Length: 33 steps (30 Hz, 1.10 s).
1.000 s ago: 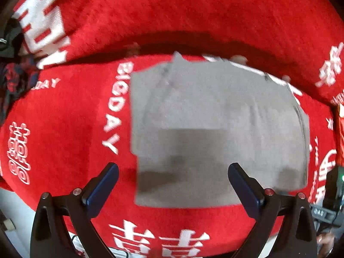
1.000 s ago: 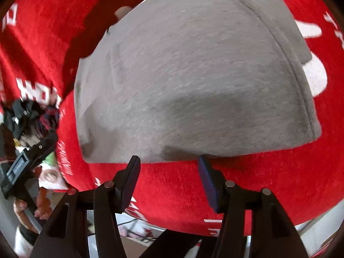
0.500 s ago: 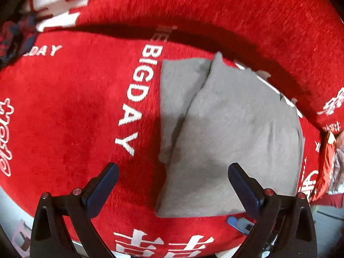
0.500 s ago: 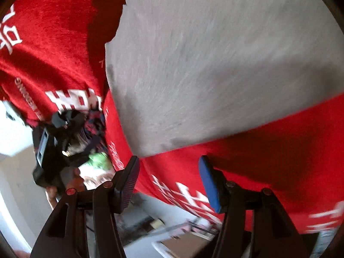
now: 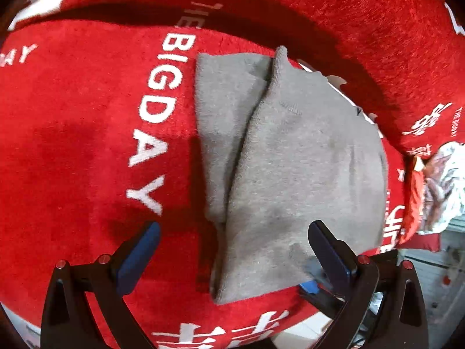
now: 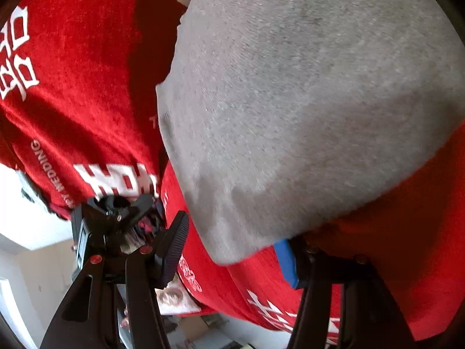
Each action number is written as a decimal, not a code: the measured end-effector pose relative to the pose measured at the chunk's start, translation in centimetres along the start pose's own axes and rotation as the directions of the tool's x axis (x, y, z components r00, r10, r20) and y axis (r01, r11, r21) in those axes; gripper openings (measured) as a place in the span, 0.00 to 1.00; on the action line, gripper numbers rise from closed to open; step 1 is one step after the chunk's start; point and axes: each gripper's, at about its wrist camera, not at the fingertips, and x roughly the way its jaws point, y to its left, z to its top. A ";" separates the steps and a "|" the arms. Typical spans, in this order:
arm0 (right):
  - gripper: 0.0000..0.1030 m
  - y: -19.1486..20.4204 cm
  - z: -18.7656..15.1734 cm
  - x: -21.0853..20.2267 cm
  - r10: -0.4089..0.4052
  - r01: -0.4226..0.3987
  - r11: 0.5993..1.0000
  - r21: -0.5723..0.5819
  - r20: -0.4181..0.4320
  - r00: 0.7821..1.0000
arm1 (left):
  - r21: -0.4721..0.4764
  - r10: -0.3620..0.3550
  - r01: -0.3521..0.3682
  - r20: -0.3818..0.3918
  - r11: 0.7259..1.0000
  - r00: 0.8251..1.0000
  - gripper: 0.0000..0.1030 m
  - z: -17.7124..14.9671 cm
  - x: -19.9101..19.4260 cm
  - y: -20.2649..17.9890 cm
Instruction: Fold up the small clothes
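A folded grey garment (image 5: pixel 293 168) lies flat on a red plush cloth (image 5: pixel 72 133) with white lettering. My left gripper (image 5: pixel 232 250) is open just in front of the garment's near edge, its right finger over the near right corner. In the right wrist view the same grey garment (image 6: pixel 305 93) fills the upper right. My right gripper (image 6: pixel 232 247) is open, its jaws either side of the garment's near corner, the blue-padded right finger (image 6: pixel 286 261) partly under the fabric edge.
The red cloth rises into a fold behind the garment (image 5: pixel 319 8). A heap of other clothes (image 5: pixel 444 186) lies past the cloth's right edge. The left gripper (image 6: pixel 110 218) shows in the right wrist view, with floor and loose items below the cloth's edge.
Both grippers have moved closer to the grey garment, which now looks larger. The right gripper's corner of the garment has slid between its jaws. Both stay open.
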 end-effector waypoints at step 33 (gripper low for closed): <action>0.17 6.0 6.7 -9.1 -0.305 0.305 0.881 -0.363 0.059 0.950 | 0.164 0.076 -0.072 -0.016 0.984 0.997 0.29 4.9 7.5 -10.7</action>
